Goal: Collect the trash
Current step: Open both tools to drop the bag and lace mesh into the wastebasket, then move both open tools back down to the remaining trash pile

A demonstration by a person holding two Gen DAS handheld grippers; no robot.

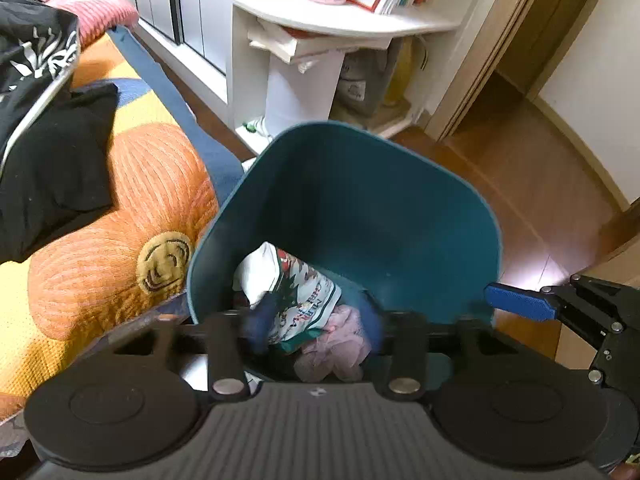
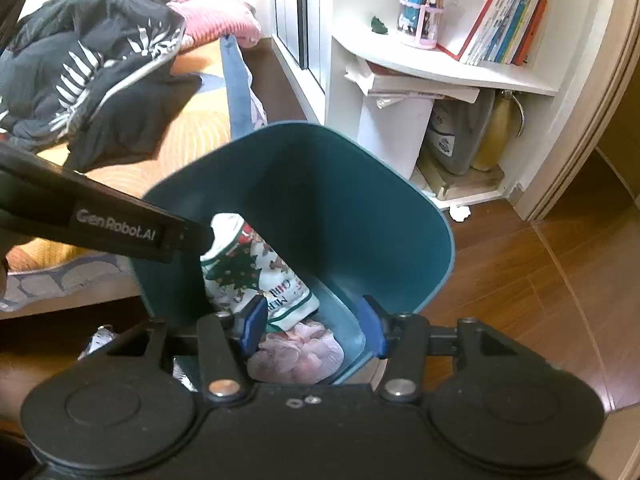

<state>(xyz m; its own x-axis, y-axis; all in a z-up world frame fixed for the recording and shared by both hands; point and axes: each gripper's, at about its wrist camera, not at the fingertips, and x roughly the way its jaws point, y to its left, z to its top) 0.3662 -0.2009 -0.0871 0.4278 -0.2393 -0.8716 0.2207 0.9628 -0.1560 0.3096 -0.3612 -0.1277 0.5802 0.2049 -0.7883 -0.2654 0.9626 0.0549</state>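
Observation:
A teal trash bin (image 1: 360,200) stands on the wooden floor beside the bed, tilted toward both cameras. Inside lie a white Christmas-print wrapper (image 1: 296,296) and a crumpled pink piece (image 1: 340,344). My left gripper (image 1: 314,328) hangs over the bin's near rim, open, with nothing pressed between its blurred fingers. In the right wrist view the same bin (image 2: 320,200) holds the wrapper (image 2: 256,276) and the pink piece (image 2: 300,352). My right gripper (image 2: 314,326) is open above them, blue pads apart and touching nothing. The left gripper's black body (image 2: 112,228) crosses in from the left.
A bed with an orange and yellow cover (image 1: 120,200) and black clothing (image 1: 48,160) lies to the left. A white shelf (image 2: 440,68) with books stands behind the bin. A crumpled white scrap (image 2: 460,213) lies on the wooden floor (image 2: 540,300) by the shelf foot.

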